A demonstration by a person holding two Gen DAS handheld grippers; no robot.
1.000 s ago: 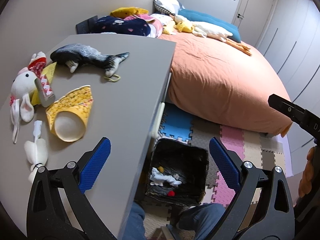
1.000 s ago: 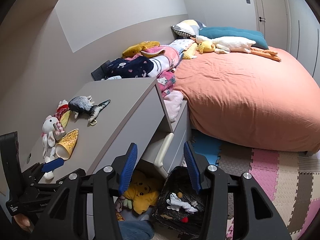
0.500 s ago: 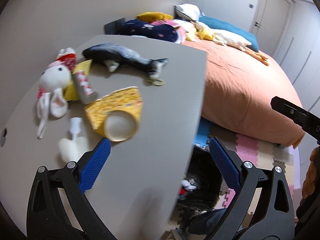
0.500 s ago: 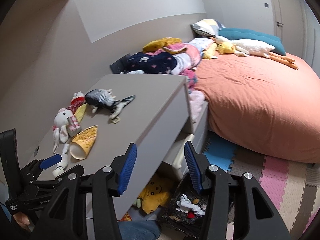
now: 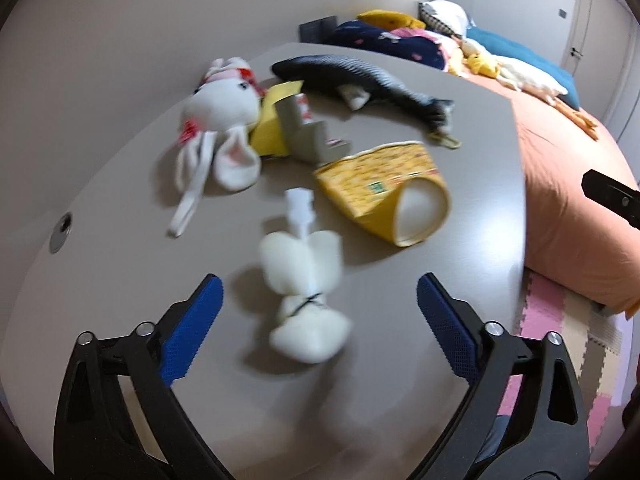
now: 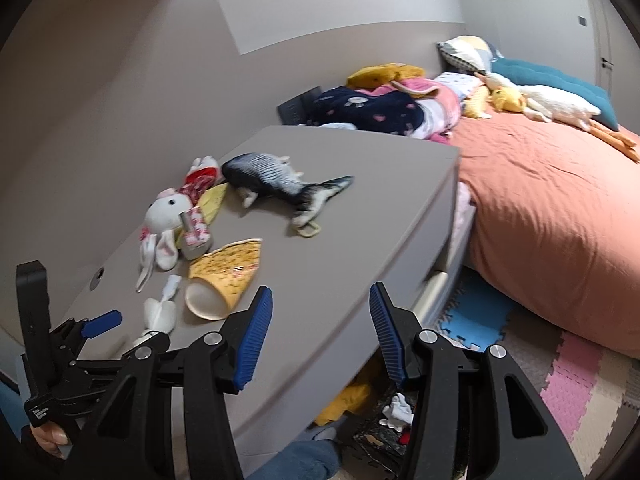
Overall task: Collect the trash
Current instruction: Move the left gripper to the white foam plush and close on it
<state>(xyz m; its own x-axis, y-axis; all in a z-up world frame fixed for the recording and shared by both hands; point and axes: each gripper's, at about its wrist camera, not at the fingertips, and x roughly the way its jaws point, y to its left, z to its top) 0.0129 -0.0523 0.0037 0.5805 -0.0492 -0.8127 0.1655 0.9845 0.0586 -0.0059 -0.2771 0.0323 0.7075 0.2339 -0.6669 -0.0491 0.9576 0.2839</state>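
My left gripper (image 5: pixel 318 320) and right gripper (image 6: pixel 320 334): black frames, silver screws, blue ribbed pads (image 6: pixel 254 334); bare thumb.

The right gripper (image 6: pixel 320 332) hangs over the near edge of the grey table (image 6: pixel 360 216) with its jaws spread and nothing between them. On the table lie a yellow paper cup (image 6: pixel 222 278) on its side, a white knotted wad (image 6: pixel 160 312), a white plush rabbit (image 6: pixel 162 224) and a plush fish (image 6: pixel 276 184). The left gripper (image 6: pixel 120 330) reaches in beside the wad, and a black trash bin (image 6: pixel 380 436) sits on the floor below the table edge.
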